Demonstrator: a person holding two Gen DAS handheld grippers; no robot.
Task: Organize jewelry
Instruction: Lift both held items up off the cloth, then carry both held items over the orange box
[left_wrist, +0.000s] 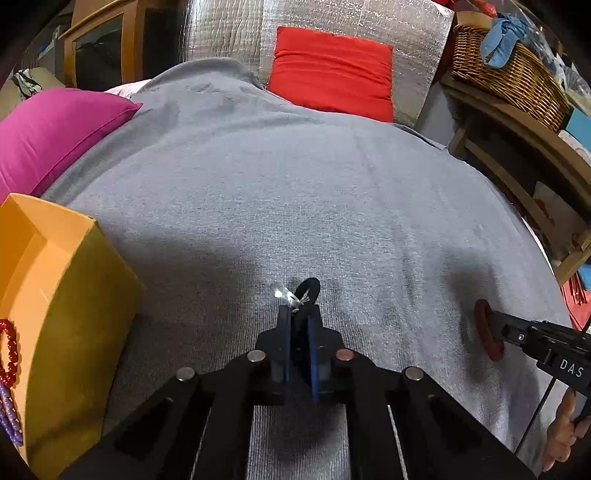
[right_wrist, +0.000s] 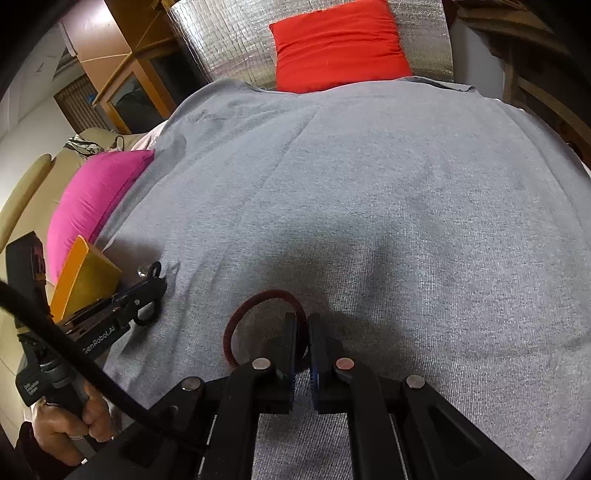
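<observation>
In the left wrist view, the left claw (left_wrist: 299, 314) is squeezed tight on a black band (left_wrist: 309, 288) with a shiny clear bead, which pokes out past its tips over the gray cloth (left_wrist: 295, 177). An orange box (left_wrist: 70, 295) with red beads (left_wrist: 9, 350) and purple beads (left_wrist: 10, 417) sits to the left. In the right wrist view, the right claw (right_wrist: 303, 328) pinches a dark red band (right_wrist: 258, 299), whose loop lies on the cloth to the left of the tips.
</observation>
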